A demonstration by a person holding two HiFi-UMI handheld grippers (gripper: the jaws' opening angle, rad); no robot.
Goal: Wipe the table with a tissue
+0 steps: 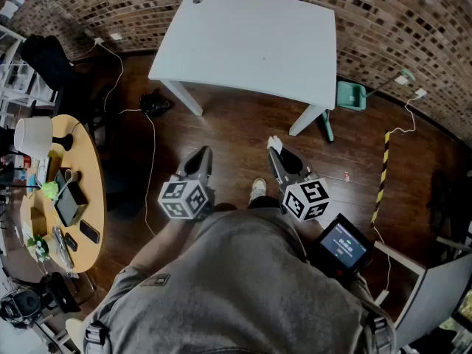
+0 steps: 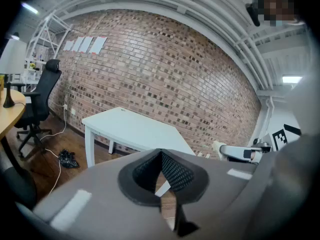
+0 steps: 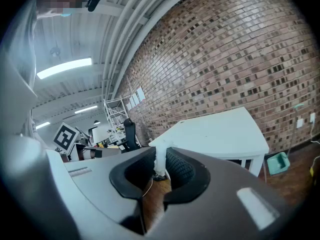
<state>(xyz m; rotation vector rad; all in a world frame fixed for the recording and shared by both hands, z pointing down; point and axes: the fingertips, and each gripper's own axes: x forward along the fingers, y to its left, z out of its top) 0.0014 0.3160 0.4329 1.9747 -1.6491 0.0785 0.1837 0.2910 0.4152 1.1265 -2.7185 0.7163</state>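
The right tongs (image 1: 280, 155) are clamped on a white tissue (image 3: 160, 160), which sticks up from their tips. The left tongs (image 2: 161, 155) are closed on nothing. The white surface (image 1: 251, 43) stands at 12 o'clock, well apart from both.

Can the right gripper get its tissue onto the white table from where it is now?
Probably yes, after moving forward. The right gripper, shut on the tissue, hangs short of the table, over wooden floor. Nothing stands between them, and the top looks bare.
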